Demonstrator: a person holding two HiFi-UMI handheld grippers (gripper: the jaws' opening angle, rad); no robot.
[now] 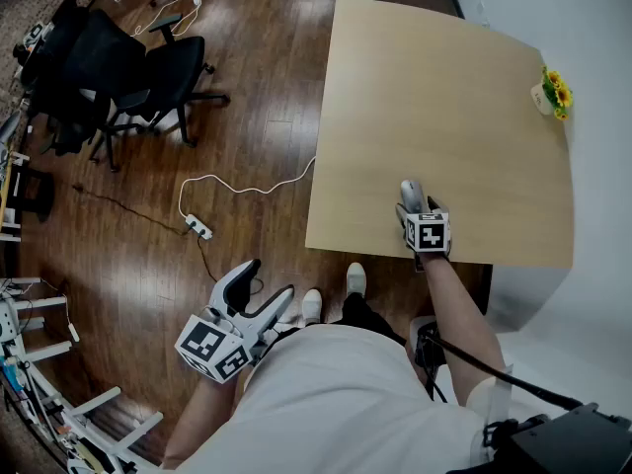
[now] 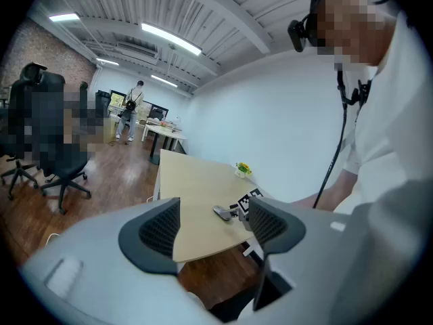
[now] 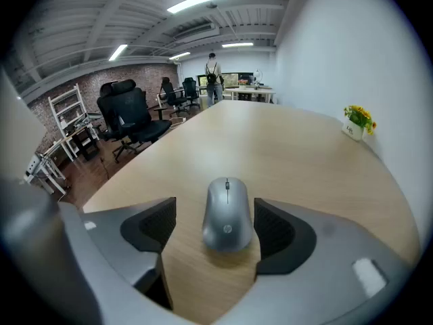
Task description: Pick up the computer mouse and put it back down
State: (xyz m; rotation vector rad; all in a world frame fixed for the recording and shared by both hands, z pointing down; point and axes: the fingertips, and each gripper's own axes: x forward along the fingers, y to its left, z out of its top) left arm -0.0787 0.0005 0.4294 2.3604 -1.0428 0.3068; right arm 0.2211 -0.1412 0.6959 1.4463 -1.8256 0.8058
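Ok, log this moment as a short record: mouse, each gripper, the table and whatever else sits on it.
mouse: grey, lying flat on the table, near its front edge
right gripper: low at the table, jaws apart, one on each side of the mouse, not closed on it
left gripper: held off the table over the wooden floor, jaws apart, nothing between them
table: light wood top
pot of yellow flowers: at the far right edge, by the white wall
task state: mouse not lifted
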